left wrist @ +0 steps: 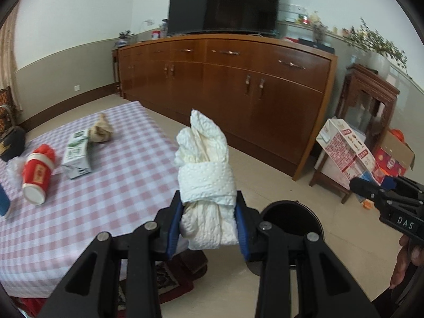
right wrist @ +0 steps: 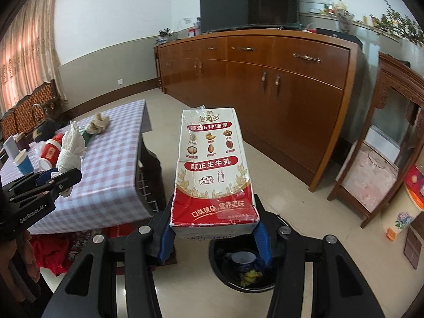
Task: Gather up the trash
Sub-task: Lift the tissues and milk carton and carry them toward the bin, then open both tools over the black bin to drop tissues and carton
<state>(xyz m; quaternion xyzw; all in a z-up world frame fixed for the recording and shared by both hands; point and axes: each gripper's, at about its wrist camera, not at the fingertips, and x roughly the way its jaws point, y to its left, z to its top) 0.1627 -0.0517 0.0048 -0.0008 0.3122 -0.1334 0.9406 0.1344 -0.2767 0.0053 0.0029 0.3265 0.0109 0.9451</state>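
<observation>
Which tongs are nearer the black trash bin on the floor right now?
Right. The right tongs, shut on the milk carton, are directly over the black trash bin. The left tongs, gripping the paper towel wad, sit beside it, by the table edge.

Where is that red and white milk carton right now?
The milk carton is clamped in the right claw, held in the air above the black trash bin on the floor, beside the checkered table.

The black bin (left wrist: 291, 220) is mostly hidden behind the left gripper (left wrist: 209, 228) and its tissue wad (left wrist: 206, 175). The blue cup (left wrist: 4, 201) is cut off at the frame's edge (only a sliver shows). Small items on the cabinet (left wrist: 304, 18) are too blurred to identify.
</observation>
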